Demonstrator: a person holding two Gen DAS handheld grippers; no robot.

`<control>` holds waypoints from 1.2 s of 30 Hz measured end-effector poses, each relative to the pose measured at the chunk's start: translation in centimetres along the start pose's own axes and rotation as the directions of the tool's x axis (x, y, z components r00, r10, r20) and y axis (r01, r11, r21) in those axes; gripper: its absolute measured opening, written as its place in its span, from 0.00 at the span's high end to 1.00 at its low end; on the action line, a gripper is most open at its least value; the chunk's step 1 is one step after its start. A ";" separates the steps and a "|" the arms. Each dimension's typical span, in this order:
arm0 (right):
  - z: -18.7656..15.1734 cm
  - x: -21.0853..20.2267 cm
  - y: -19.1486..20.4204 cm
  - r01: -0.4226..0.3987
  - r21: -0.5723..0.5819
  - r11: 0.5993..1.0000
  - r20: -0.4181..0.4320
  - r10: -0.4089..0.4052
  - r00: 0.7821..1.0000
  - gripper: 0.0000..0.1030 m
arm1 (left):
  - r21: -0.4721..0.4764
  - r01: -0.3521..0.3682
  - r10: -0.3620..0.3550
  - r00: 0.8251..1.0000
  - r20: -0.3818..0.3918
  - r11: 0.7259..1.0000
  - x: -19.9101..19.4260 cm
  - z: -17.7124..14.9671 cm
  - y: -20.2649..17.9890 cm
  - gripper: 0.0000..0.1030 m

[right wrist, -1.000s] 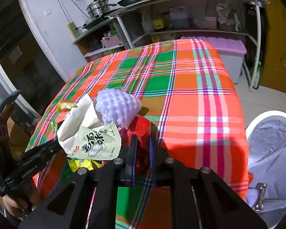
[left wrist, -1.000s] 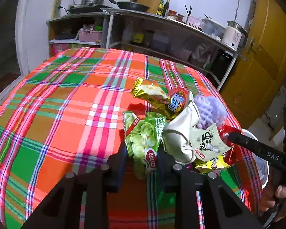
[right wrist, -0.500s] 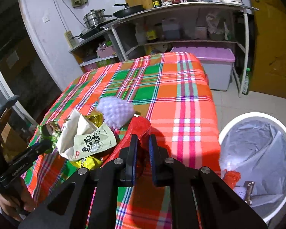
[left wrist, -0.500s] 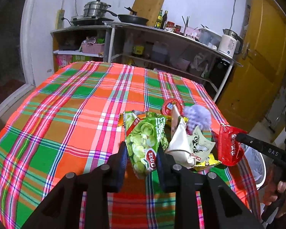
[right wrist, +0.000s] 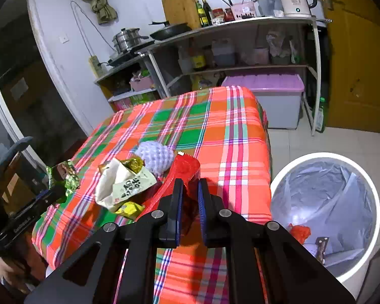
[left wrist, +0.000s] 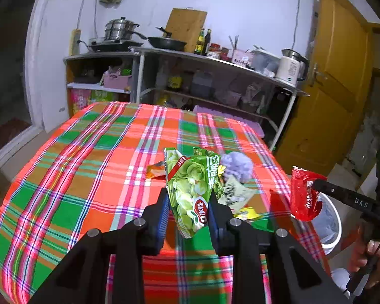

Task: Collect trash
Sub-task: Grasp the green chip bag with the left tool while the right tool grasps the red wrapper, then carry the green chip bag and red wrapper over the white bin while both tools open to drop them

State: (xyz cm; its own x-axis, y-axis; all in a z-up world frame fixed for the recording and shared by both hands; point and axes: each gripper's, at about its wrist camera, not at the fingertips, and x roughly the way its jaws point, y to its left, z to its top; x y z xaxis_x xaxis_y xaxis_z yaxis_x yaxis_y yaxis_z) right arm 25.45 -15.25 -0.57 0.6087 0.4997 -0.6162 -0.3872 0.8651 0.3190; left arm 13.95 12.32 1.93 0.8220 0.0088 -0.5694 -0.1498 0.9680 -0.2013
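Both tools are loaded. My left gripper (left wrist: pixel 188 209) is clamped on the green bag (left wrist: pixel 191 190), held clear above the table (left wrist: pixel 63 177); my right gripper (right wrist: pixel 190 195) is pinched nearly closed on the red wrapper (right wrist: pixel 186 168), which hangs free of the cloth in the left view. I judge the task partly done: the bin (right wrist: pixel 326 212), lined with clear plastic and standing on the floor just off the table's near corner, already contains a red scrap (right wrist: pixel 300 233) and a small dark piece (right wrist: pixel 321 247). Neither held item has yet reached it. Left on the table are the white bag (right wrist: pixel 124 185), a yellow packet (right wrist: pixel 129 209), a gold wrapper (right wrist: pixel 133 163) and a lilac foam net (right wrist: pixel 154 155), clustered and touching near the bin-side edge. An orange wrapper (left wrist: pixel 155 171) lies just beyond the green bag. On views: only the right camera looks into the bin and shows its contents; the left camera catches merely a sliver of its rim behind the red wrapper. Only the left camera shows the red wrapper at full length and the orange wrapper. The right camera shows the green bag from its crumpled far end, at the tip of the left tool.
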 end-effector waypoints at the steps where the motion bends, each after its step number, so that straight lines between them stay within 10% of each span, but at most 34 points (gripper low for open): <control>1: 0.0 -0.4 0.0 -0.002 0.000 1.000 0.006 0.002 1.000 0.89 | 0.003 0.005 -0.005 1.000 0.003 1.000 -0.2 0.0 -0.3 0.73; 36: -2.8 -8.3 -7.2 0.058 0.130 0.990 0.086 -0.070 0.994 0.89 | 0.168 0.255 -0.245 0.966 -0.082 0.952 0.8 -1.7 -13.1 0.73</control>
State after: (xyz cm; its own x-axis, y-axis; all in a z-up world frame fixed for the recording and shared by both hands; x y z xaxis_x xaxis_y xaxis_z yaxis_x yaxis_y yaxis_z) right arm 21.21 -25.73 0.28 0.6912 0.4402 -0.5731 -0.2581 0.8911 0.3733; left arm 15.67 -0.73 2.73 0.7858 -0.2488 -0.5663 0.1596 0.9661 -0.2029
